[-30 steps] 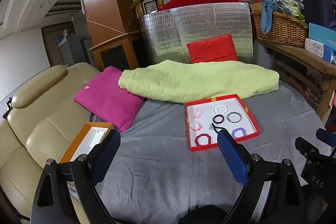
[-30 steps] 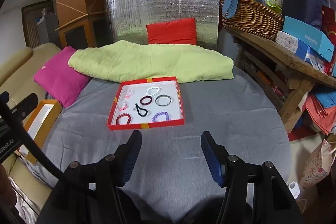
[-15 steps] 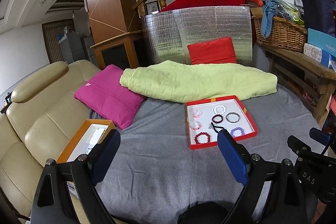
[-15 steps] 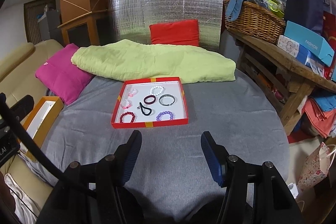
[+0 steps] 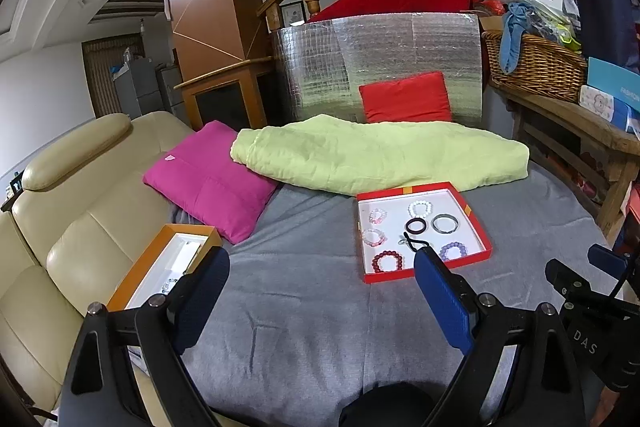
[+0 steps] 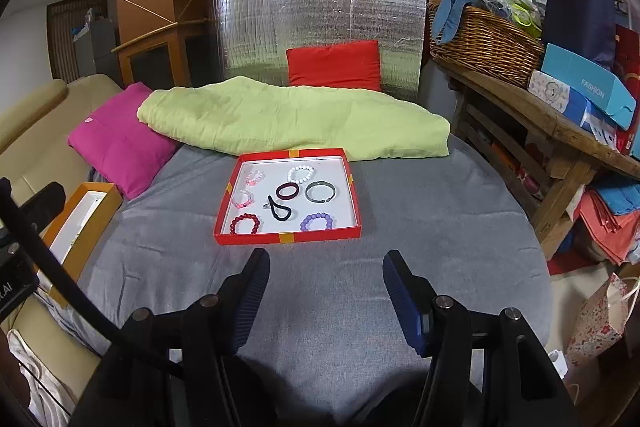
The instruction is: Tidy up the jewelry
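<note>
Two handheld grippers hover over a grey-covered bed, both empty, as a jewelry-sorting job waits to begin. The red tray (image 6: pixel 287 235) lies flat on the cover, straight ahead of the right gripper (image 6: pixel 326 291) and well apart from its spread fingers; nothing sits between them. Inside the tray, bracelets lie apart in loose rows: a dark red bead bracelet (image 6: pixel 244 223) at the near left corner, a purple bead bracelet (image 6: pixel 316 221) near right, a black looped band (image 6: pixel 279 207) in the middle. The left gripper (image 5: pixel 320 285), fingers also wide apart and holding nothing, sees the same tray off to its right, with an orange box (image 5: pixel 160 259) just beside its left finger. By this view the right hand appears nearer and squarer to the tray, the likelier one to reach in first.
</note>
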A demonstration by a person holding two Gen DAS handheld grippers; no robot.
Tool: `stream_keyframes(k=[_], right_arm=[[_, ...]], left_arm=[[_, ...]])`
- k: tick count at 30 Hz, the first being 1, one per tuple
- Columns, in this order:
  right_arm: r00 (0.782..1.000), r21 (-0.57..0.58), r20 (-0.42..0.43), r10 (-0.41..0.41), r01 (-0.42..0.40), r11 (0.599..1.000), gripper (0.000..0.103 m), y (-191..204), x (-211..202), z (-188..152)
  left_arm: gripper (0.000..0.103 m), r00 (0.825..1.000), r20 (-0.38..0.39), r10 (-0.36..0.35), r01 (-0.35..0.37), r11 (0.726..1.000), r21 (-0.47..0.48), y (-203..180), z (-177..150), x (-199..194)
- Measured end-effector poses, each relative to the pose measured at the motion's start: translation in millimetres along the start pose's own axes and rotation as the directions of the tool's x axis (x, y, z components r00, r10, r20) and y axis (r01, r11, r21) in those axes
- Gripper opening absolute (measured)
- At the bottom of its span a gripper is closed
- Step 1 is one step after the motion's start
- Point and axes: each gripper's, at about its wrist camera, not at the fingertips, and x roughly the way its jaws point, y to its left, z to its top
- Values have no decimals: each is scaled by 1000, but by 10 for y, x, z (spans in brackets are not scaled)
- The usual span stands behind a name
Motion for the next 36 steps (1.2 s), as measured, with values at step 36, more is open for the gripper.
stream_keyframes(k=[36], right_arm=[[1000,-27,0,9,-9,1000,63,211,21,-33]], left_arm=[[94,1000,-13,10,-10,1000,-27,148,-70,32]])
